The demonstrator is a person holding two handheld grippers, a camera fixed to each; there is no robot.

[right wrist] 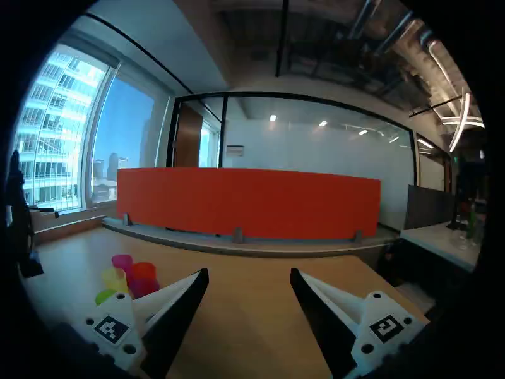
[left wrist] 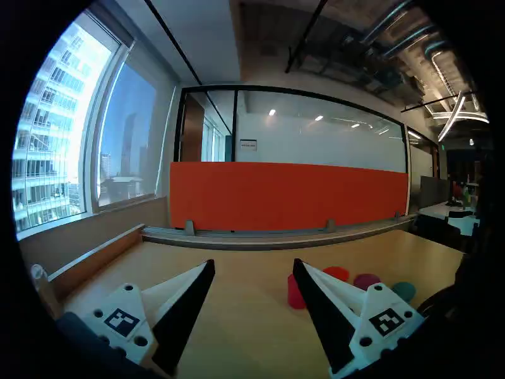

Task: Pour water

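**Nothing gripped**

Your left claw (left wrist: pixel 253 262) and right claw (right wrist: pixel 249 271) both hang wide apart, empty, over the bench (left wrist: pixel 252 328). The cups (left wrist: pixel 336 273) stand just past your left claw's right finger. An orange divider (left wrist: pixel 284 196) lines the far edge.

red cup (left wrist: pixel 294 294): 5 o'clock, right side behind left gripper (left wrist: pixel 253 261) finger | green cup (right wrist: pixel 103 295): 8 o'clock, base behind right gripper (right wrist: pixel 249 270) finger | wall sign (left wrist: pixel 248 144): 12 o'clock, too small to read
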